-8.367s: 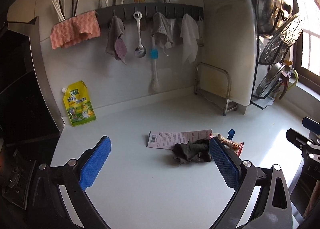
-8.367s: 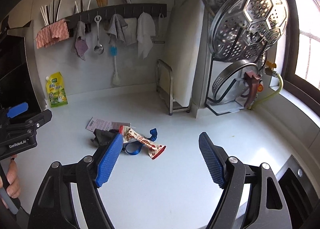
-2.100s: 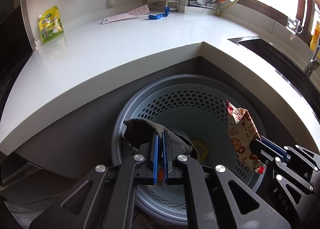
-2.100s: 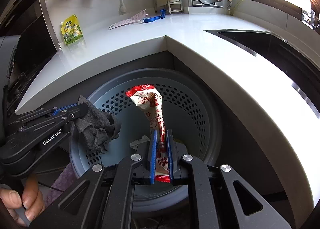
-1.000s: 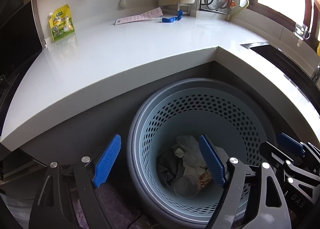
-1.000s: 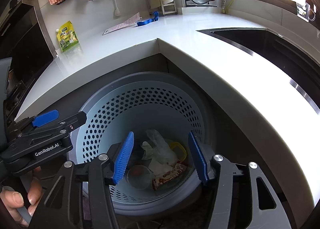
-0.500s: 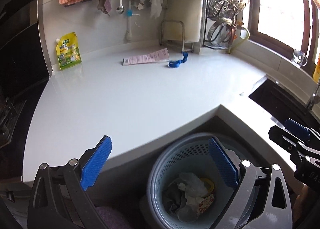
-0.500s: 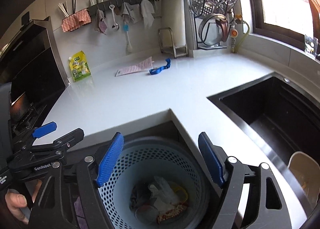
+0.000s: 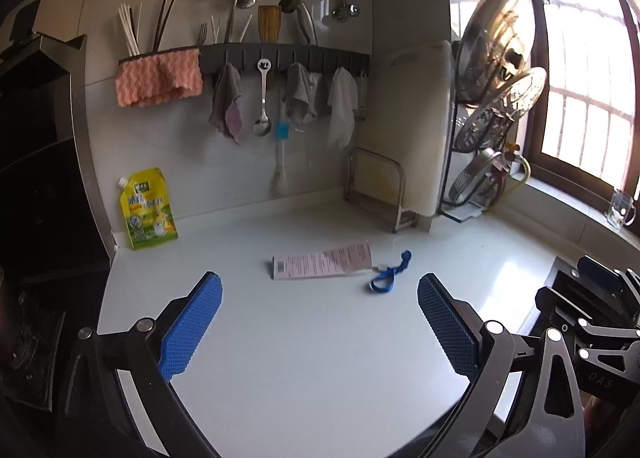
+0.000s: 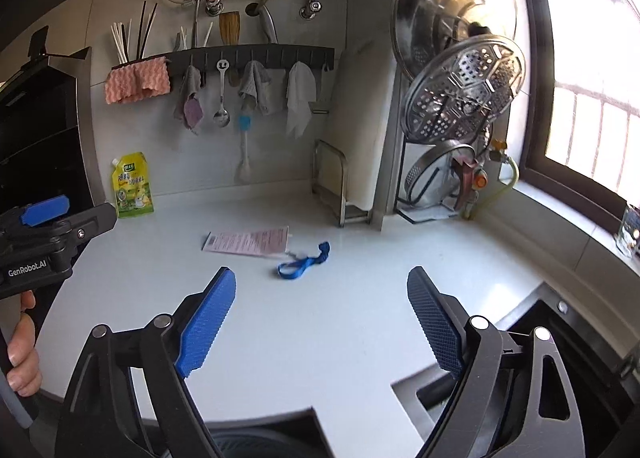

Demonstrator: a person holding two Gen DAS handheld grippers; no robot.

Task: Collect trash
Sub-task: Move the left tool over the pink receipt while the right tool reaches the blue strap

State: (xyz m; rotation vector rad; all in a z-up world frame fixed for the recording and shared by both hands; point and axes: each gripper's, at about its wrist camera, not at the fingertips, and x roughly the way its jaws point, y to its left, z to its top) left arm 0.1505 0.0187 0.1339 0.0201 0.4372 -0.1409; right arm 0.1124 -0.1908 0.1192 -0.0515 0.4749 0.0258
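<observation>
Both claws are up over the counter, empty: the left gripper (image 9: pixel 319 318) spread wide with nothing between its blue pads, the right gripper (image 10: pixel 321 316) just as wide and bare, both having only just finished opening. Just below the counter edge, a sliver of the bin (image 10: pixel 256 442) shows. Further out on the white countertop (image 9: pixel 320 358), two bits of rubbish are left: the blue strap (image 9: pixel 390 278) and, touching it, the pink paper slip (image 9: pixel 323 265). My read is those go next, one per claw. Against the back wall stands a yellow pouch (image 9: pixel 148 209), which doesn't look like trash.
</observation>
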